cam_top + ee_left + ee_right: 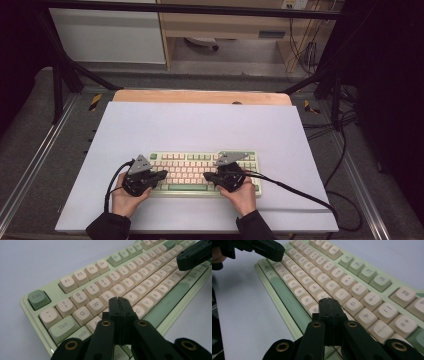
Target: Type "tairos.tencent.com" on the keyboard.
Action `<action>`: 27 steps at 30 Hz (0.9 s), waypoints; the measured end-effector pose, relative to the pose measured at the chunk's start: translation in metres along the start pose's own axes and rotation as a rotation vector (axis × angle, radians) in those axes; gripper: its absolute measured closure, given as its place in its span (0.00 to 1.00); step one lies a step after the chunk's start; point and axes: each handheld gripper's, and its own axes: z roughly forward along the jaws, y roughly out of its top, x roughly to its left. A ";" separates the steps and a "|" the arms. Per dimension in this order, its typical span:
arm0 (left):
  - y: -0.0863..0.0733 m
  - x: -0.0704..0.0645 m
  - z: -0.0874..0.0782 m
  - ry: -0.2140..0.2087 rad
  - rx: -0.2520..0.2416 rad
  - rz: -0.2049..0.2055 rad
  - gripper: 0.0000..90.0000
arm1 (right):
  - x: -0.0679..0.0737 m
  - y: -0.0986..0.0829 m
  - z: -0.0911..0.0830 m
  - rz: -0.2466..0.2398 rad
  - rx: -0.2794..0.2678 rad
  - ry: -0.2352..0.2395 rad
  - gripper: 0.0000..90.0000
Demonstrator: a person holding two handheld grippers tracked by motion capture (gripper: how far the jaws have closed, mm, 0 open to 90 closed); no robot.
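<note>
Both black two-jaw grippers, left (119, 299) and right (328, 300), jaws pressed together holding nothing, hover over pale-green cream-keyed plastic keyboard (202, 172) at lower centre.

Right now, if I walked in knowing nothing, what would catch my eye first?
Probably the pale green keyboard with cream keys, lying near the front edge of the white table. Next, the two black grippers a person holds over it: the left gripper shut above the left-hand letter keys, the right gripper shut above the right-hand ones, cables trailing off each.
</note>
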 end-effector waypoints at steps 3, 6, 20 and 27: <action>0.001 -0.001 0.000 -0.002 0.000 0.001 1.00 | -0.005 -0.004 -0.005 0.005 -0.001 -0.013 1.00; 0.002 -0.002 0.001 -0.002 0.000 0.004 1.00 | -0.010 -0.008 -0.010 0.016 -0.002 -0.022 1.00; 0.019 -0.012 0.014 -0.003 0.008 0.028 1.00 | -0.019 -0.022 -0.028 0.026 -0.003 -0.039 1.00; 0.031 -0.015 0.028 0.003 0.012 0.031 1.00 | -0.021 -0.025 -0.029 0.030 -0.003 -0.038 1.00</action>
